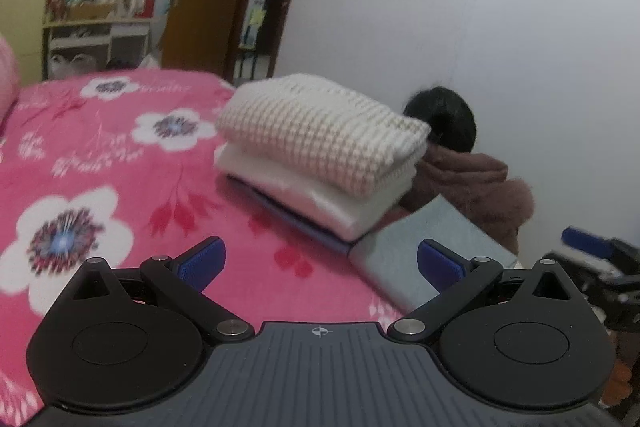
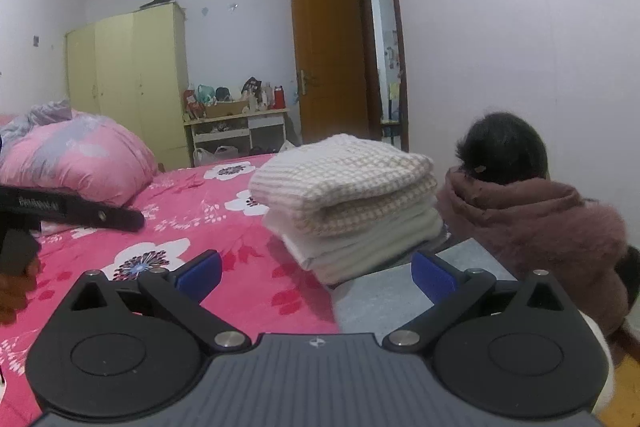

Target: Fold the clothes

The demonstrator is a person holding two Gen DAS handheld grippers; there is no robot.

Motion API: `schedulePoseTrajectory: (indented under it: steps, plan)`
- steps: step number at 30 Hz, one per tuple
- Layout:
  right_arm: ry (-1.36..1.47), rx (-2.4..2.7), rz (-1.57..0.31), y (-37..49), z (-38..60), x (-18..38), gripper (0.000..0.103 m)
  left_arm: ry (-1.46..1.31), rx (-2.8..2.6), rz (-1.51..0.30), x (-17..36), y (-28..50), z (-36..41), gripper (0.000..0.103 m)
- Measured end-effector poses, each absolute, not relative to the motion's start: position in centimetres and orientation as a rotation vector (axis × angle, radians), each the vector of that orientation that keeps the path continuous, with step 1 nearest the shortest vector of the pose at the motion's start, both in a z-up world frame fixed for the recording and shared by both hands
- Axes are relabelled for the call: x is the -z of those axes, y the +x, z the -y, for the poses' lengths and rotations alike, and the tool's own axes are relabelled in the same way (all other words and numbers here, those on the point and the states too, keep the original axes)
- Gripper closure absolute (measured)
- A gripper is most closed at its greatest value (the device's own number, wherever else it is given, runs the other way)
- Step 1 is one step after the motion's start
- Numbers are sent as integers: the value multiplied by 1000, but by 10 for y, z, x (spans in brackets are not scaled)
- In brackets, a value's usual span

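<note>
A stack of folded clothes (image 1: 320,155) (image 2: 348,199) rests on the pink flowered bed (image 1: 100,155) (image 2: 224,195), a cream knitted sweater on top, white pieces under it, a dark blue layer at the bottom. A folded pale grey garment (image 1: 408,251) (image 2: 400,291) lies beside the stack at the bed's near right edge. My left gripper (image 1: 320,263) hovers open just short of the stack, nothing between its blue fingertips. My right gripper (image 2: 316,273) is open too, empty, in front of the stack and over the grey garment's edge.
A person in a brown fleecy jacket (image 2: 536,227) crouches beside the bed at the right, near the white wall. A pink duvet (image 2: 76,155) is heaped at the far left. A yellow wardrobe (image 2: 128,75), a cluttered shelf unit (image 2: 236,127) and an open wooden door (image 2: 328,67) stand beyond.
</note>
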State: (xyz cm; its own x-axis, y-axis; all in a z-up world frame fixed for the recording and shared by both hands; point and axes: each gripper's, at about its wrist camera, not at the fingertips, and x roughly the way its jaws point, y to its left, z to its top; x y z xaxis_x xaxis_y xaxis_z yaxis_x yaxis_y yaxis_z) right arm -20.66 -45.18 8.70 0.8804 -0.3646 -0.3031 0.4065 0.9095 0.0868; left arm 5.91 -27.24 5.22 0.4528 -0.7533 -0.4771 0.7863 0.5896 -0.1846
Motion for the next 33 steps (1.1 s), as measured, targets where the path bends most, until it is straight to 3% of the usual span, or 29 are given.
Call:
schedulePoseTrajectory:
  steps: [33]
  plan:
    - [108, 615, -298, -190, 402, -83, 0, 153, 694, -607, -14, 32, 236, 0]
